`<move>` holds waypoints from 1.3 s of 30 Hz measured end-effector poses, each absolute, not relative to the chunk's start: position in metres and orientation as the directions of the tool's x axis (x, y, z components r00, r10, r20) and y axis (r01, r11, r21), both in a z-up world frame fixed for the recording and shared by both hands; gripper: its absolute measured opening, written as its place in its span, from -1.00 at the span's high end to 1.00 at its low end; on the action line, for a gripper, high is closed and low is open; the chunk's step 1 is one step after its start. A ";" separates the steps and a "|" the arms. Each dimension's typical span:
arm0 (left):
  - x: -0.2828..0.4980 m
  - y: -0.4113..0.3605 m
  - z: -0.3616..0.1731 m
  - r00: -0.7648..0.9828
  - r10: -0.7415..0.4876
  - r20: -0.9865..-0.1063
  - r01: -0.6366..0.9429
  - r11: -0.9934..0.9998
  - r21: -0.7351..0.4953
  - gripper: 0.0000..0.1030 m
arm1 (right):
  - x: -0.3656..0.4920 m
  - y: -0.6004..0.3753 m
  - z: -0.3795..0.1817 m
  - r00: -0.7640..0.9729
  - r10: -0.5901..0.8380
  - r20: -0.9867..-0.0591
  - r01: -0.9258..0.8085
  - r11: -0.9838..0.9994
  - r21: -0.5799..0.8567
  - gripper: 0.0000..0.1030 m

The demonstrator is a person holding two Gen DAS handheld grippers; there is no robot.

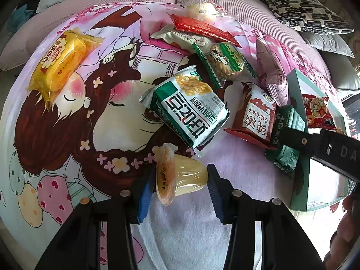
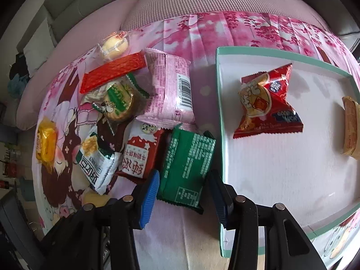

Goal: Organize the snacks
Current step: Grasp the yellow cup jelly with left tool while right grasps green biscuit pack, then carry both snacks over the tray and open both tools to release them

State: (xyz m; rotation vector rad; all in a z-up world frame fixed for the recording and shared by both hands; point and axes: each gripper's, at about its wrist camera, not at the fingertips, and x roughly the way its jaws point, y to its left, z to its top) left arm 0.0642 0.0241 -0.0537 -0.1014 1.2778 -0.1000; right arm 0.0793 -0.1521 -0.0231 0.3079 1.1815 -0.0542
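- The box [image 2: 221, 117] lies just right of the snack pile, its near-left wall rising beside the right gripper [image 2: 184, 199]; inside is mostly open floor, with a red bag [image 2: 267, 103] toward the far side.
- The green pack [image 2: 187, 164] sits between the right gripper's pads, long axis running near to far, seemingly pinched; the box wall is the edge to clear.
- The left gripper [image 1: 180, 186] clamps a jelly cup [image 1: 184, 177], lying on its side, left of the box.
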 end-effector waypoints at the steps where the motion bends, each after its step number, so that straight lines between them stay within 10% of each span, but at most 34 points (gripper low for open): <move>1: 0.064 0.024 -0.054 0.286 -0.130 -0.949 0.019 0.991 -0.130 0.08 | 0.081 -0.152 -0.023 0.384 0.118 -0.916 0.202 0.957 0.208 0.05; 39: 0.050 0.011 -0.041 0.325 -0.085 -0.942 0.057 0.996 -0.070 0.16 | 0.033 -0.131 -0.015 0.494 0.110 -0.863 0.162 0.963 0.215 0.18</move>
